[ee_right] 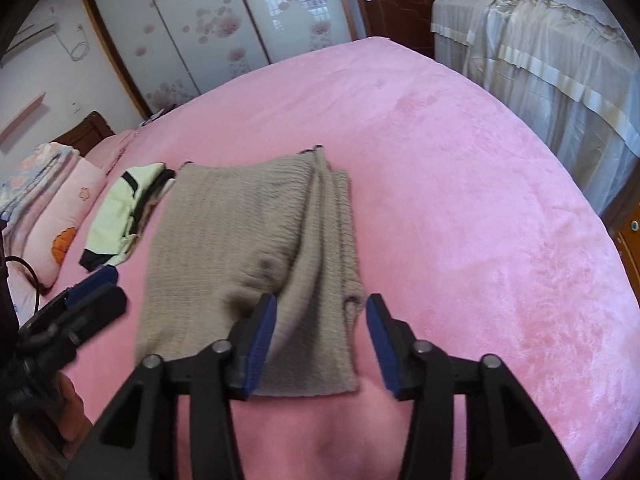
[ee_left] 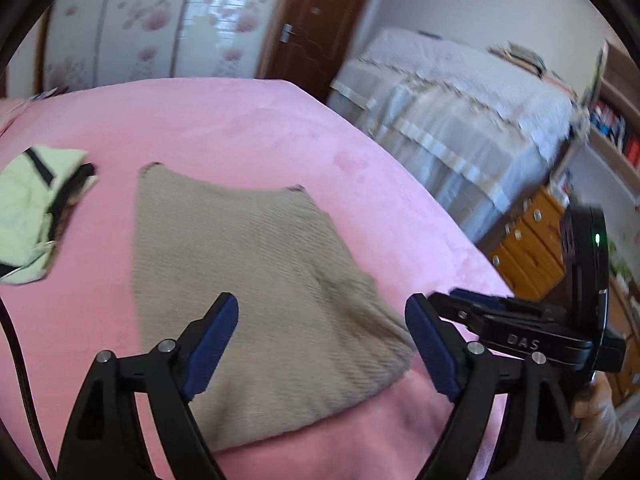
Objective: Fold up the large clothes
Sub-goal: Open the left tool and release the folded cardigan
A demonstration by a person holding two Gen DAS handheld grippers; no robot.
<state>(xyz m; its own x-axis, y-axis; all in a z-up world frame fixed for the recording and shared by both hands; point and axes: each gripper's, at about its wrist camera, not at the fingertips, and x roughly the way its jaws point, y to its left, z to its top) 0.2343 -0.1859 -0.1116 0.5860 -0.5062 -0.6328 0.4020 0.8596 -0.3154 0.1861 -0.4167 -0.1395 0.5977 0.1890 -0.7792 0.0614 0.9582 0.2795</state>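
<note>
1. Left wrist view: left gripper [ee_left: 322, 320] has its blue-padded jaws spread wide, holding nothing, hovering over the near end of the beige ribbed knit sweater [ee_left: 256, 280].
2. Right wrist view: right gripper [ee_right: 321, 322] is also spread, empty, straddling the sweater's near right corner; whether the pads touch the cloth is unclear.
3. Sweater lies on the pink plush bedspread [ee_right: 480, 200], already folded into a long narrow rectangle, with stacked layers showing along its right edge.
4. Progress estimate: lengthwise folds look done; a crosswise fold, near end to far end, probably remains.
5. Pale green garment with black trim [ee_right: 124, 216], folded, sits just left of the sweater; looks finished.
6. Pink pillows [ee_right: 60, 216] at far left.
</note>
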